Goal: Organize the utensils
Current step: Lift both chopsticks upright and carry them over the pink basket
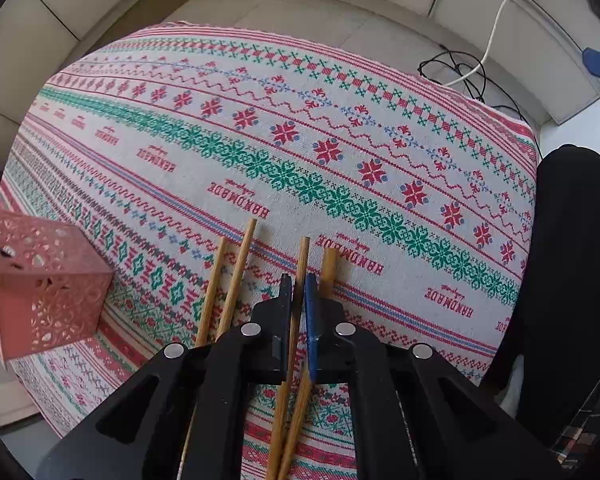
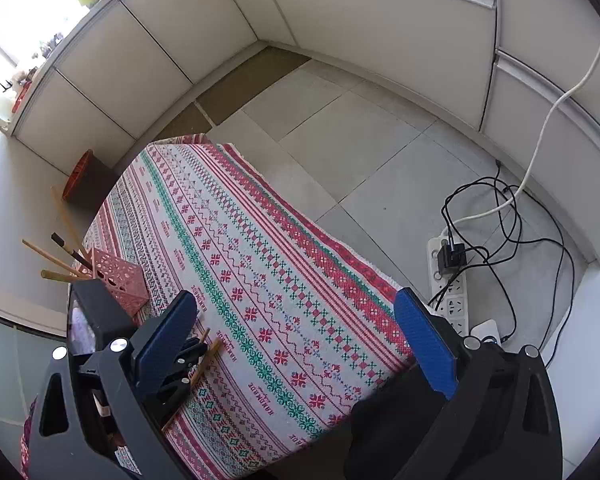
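**Chopstick pinched over the patterned cloth**

Cream cabinet fronts (image 2: 160,52) ring the tiled floor (image 2: 340,128) beyond both grippers. A small table draped in a woven red, green and white tablecloth (image 1: 300,128) lies directly under them. Past the far right corner of the cloth, a white power strip (image 2: 446,284) sits on the floor with black cables (image 2: 512,216) tangled around it. To the right of the left gripper a dark-clad leg of the person (image 1: 572,264) stands just beside the table edge.

Left of the left gripper, near the cloth's edge, stands a pink perforated utensil holder (image 1: 48,284); from the right wrist view several chopsticks lean out of its top. Nothing stands between the holder and the loose chopsticks.

Two wooden chopsticks (image 1: 224,280) lie on the cloth just left of the left gripper's fingers, and another chopstick (image 1: 329,266) lies just to their right.

The left gripper (image 1: 298,280) points down at the cloth with its jaws drawn almost together, pinching a single chopstick (image 1: 302,256) whose tip pokes out beyond the fingertips.

The right gripper (image 2: 296,312) hangs over the near part of the table, its blue pads (image 2: 424,344) spread wide with nothing between them.
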Tool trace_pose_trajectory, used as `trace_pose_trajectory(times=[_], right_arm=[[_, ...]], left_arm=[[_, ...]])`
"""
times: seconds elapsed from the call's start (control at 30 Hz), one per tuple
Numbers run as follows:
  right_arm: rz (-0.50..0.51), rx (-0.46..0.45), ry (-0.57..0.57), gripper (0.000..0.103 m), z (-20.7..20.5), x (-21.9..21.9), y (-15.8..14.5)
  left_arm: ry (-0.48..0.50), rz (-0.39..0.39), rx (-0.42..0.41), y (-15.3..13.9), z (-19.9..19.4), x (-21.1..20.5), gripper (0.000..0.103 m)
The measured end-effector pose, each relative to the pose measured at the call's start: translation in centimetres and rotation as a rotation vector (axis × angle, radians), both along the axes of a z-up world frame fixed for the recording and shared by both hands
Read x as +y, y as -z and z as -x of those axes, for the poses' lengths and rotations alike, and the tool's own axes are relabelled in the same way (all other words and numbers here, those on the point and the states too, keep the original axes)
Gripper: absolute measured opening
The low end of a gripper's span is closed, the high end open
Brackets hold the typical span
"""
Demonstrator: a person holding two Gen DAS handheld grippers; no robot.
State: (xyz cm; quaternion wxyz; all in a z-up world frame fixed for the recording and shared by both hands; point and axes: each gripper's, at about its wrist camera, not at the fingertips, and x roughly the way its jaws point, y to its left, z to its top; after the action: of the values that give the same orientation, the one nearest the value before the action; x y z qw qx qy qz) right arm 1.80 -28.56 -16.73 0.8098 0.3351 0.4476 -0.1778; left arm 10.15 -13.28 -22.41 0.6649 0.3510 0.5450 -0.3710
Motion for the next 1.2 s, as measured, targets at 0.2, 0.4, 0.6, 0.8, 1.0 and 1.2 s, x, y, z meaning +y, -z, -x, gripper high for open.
trace_pose_trajectory(times=[0.2, 0.4, 0.6, 0.8, 1.0, 1.2], right_arm=[[-0.071, 0.086, -0.023, 0.096, -1.5, 2.6, 1.9], [-0.126, 0.236, -0.039, 0.085, -4.1, 7.6, 5.3], [-0.111, 0.347, -0.045, 0.06, -8.3, 11.4, 8.5], [-0.101, 0.378, -0.022, 0.048, -10.0, 13.2, 9.8], [-0.009, 0.402, 0.02, 0.014, -10.9, 14.7, 9.6], [-0.143, 0.306, 0.061, 0.008, -8.9, 12.3, 9.2]], left_arm=[[-0.089, 0.162, -0.122, -5.5, 1.9, 5.1, 0.004], [-0.21, 0.328, -0.237, -10.5, 4.9, 11.3, 0.004], [-0.302, 0.436, -0.316, -13.4, 7.5, 16.2, 0.004], [-0.337, 0.498, -0.367, -15.0, 9.1, 18.8, 0.004], [-0.395, 0.528, -0.38, -15.4, 9.2, 19.9, 0.004], [-0.487, 0.567, -0.403, -16.5, 9.0, 21.3, 0.004]])
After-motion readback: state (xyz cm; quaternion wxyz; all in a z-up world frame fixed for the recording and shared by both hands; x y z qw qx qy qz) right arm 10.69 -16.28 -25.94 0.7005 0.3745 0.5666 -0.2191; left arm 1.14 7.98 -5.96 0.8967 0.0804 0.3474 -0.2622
